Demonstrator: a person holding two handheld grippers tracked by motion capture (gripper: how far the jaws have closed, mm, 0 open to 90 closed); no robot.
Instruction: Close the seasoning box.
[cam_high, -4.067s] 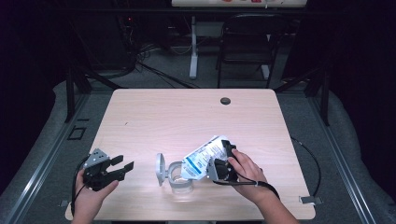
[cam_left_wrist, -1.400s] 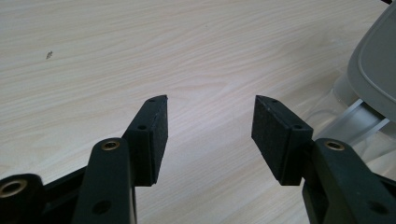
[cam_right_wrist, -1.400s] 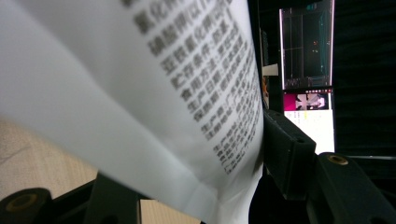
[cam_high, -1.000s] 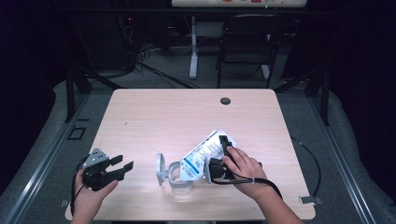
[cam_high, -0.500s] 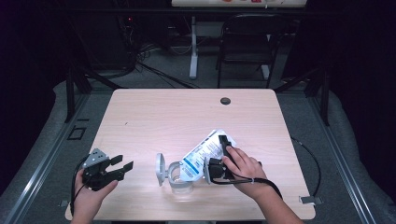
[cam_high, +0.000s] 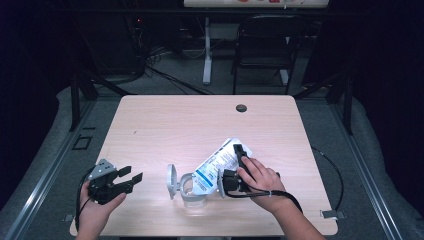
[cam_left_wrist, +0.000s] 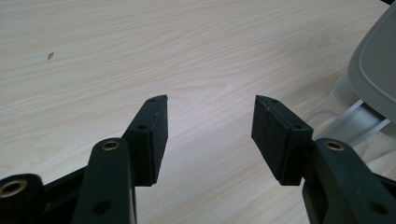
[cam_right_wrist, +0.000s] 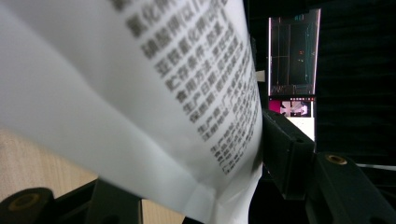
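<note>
One clear jar (cam_high: 192, 192) with hinged lid (cam_high: 171, 181) open — right tongs (cam_high: 231, 167) clamp one printed bag (cam_high: 217, 165) tilted at its mouth — left tongs (cam_high: 131, 177) wide, well apart, holding nothing.

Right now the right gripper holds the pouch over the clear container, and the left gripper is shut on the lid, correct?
Not quite. The left gripper is open and holds nothing, over bare table, as the left gripper view shows. The right gripper does hold the pouch over the clear container.

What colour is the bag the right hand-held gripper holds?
White with black print and a blue band, clearest in the high view: bag, right hand-held gripper.
</note>
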